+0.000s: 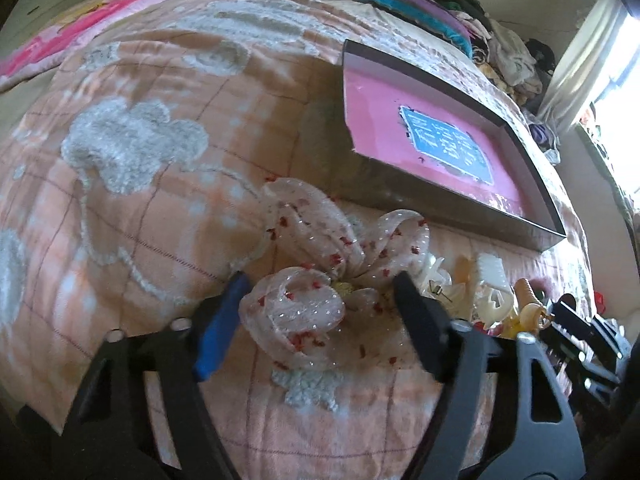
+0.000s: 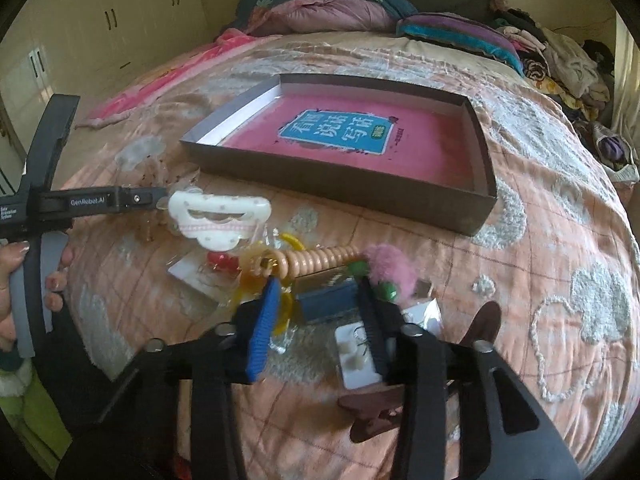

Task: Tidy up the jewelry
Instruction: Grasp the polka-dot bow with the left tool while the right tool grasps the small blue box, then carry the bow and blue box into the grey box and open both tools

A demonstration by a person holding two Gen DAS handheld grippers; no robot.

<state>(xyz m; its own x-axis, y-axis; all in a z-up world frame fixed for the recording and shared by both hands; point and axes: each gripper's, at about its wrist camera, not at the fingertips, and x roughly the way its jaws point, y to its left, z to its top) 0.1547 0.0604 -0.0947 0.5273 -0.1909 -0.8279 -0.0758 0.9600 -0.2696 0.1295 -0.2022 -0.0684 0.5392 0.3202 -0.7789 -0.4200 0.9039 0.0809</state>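
Observation:
A sheer white bow with red flecks (image 1: 320,272) lies on the peach bedspread. My left gripper (image 1: 320,284) is open, its fingers on either side of the bow's near loop. The grey tray with a pink floor (image 1: 400,196) lies beyond it. In the right wrist view my right gripper (image 2: 318,292) is open over a pile of accessories: a small blue box (image 2: 328,298), a peach spiral hair tie (image 2: 320,260), a pink fluffy piece (image 2: 392,268) and a white claw clip (image 2: 220,216). The left gripper's body (image 2: 80,204) shows at the left.
The tray (image 2: 340,188) sits mid-bed with a pink book cover inside. A brown clip (image 2: 400,404) and a white card with studs (image 2: 354,356) lie near my right gripper. Pillows and clothes (image 2: 560,56) are piled at the headboard. Wardrobes (image 2: 100,32) stand to the left.

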